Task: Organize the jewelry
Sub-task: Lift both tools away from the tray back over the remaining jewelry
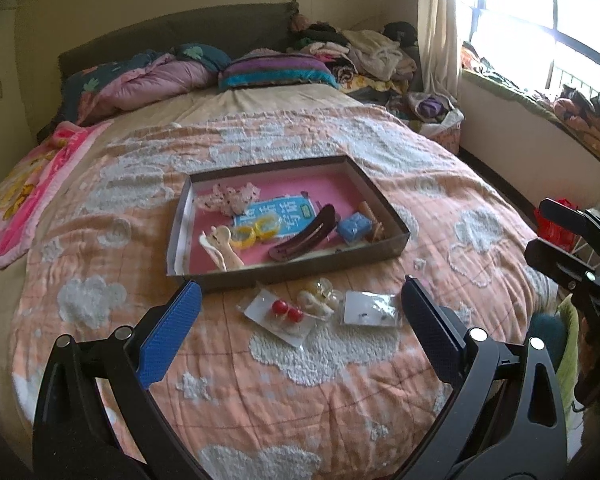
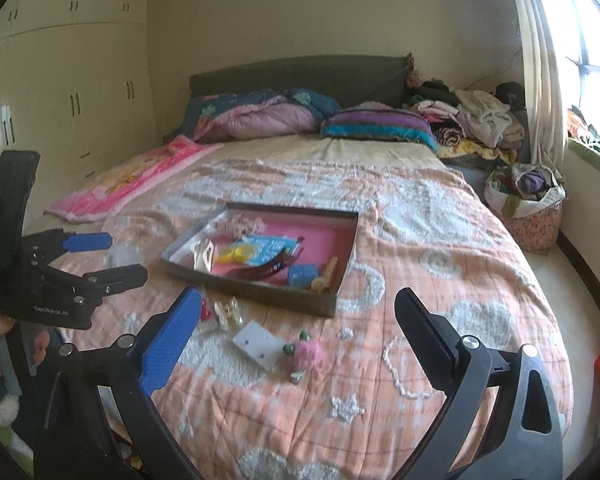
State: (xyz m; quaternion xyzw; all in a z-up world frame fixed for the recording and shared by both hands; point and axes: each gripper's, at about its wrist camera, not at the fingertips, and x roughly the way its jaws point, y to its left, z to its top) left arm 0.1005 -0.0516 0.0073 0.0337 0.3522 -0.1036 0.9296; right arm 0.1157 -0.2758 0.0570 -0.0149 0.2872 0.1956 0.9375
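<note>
A shallow box with a pink floor (image 1: 396, 216) (image 2: 352, 240) sits on the bed. In it lie yellow rings (image 1: 256, 232), a dark red hair clip (image 1: 304, 236), a blue cube (image 1: 354, 227) and a cream clip (image 1: 224, 244). In front of it on the blanket lie a packet with red bead earrings (image 1: 286, 312), a clear cream clip (image 1: 318, 296) (image 2: 228, 308), a white earring card (image 1: 370, 308) (image 2: 258, 344) and a pink pompom piece (image 2: 306, 354). My left gripper (image 1: 300, 304) is open and empty above these loose items. My right gripper (image 2: 300, 312) is open and empty above them too.
The bed has an orange blanket with white clouds (image 1: 260, 400). Pillows (image 1: 276, 70) and a pile of clothes (image 1: 364, 52) lie at the headboard. A pink towel (image 1: 24, 200) lies at the left. A bag (image 2: 528, 208) stands on the floor at the right. Wardrobes (image 2: 68, 92) line the left wall.
</note>
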